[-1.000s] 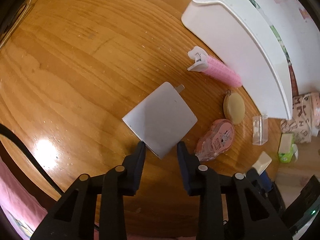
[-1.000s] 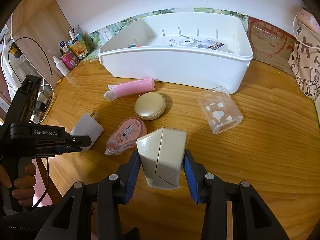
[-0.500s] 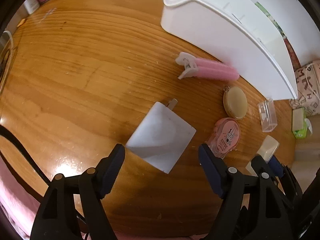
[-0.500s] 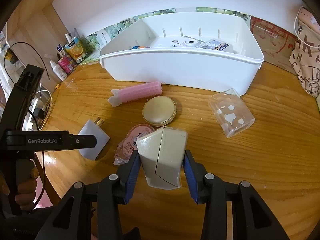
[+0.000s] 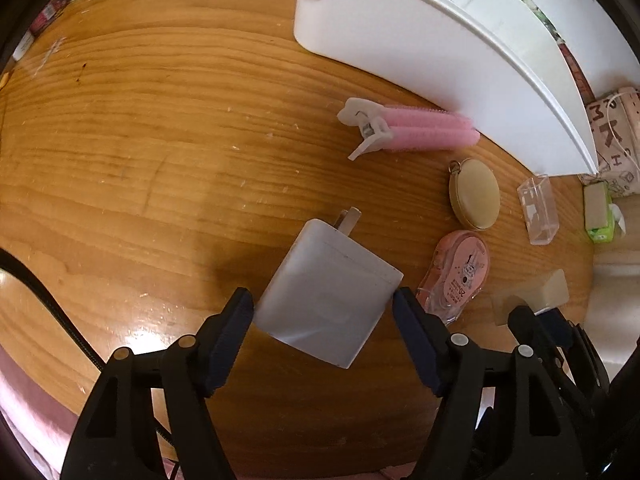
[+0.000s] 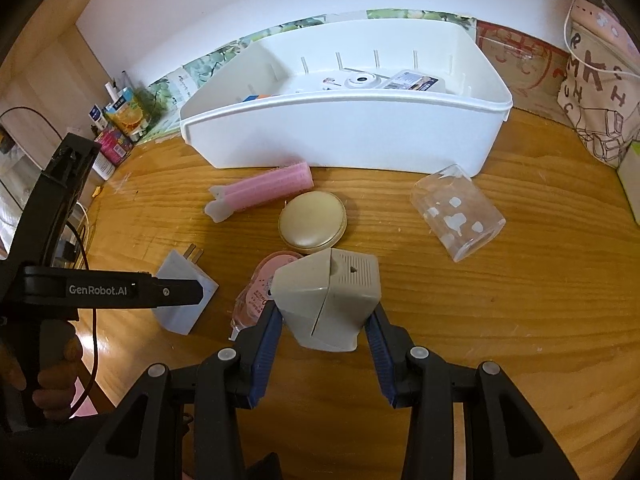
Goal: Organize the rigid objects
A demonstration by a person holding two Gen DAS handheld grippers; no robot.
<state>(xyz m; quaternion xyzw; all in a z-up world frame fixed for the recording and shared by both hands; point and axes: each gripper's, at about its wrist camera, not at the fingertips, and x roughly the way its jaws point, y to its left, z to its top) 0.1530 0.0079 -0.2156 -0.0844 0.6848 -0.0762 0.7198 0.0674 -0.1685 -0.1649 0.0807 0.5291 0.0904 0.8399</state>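
The wooden table [image 6: 520, 320] fills both views. At its far edge, around 12 o'clock in the right wrist view, stands the white bin [image 6: 344, 136] with a few small things inside. Against the bin's near wall lies the pink roller [image 6: 264, 192], and at 1 o'clock from the right gripper a clear cup [image 6: 456, 212] lies tipped on its side.

The right gripper [image 6: 325, 320] is clamped on the beige block [image 6: 332, 300], both pads pressed to its flanks, held above the table. Just past the block, at 12 o'clock, sits the round tan case [image 6: 313, 221]; at 10 o'clock, partly hidden, the pink tape dispenser [image 6: 260, 292].

The left gripper [image 5: 324, 308] stands wide, its jaws straddling the white charger [image 5: 328, 292], which lies flat on the table with its prongs pointing to 12 o'clock. The pads are at the charger's sides, but contact cannot be told.
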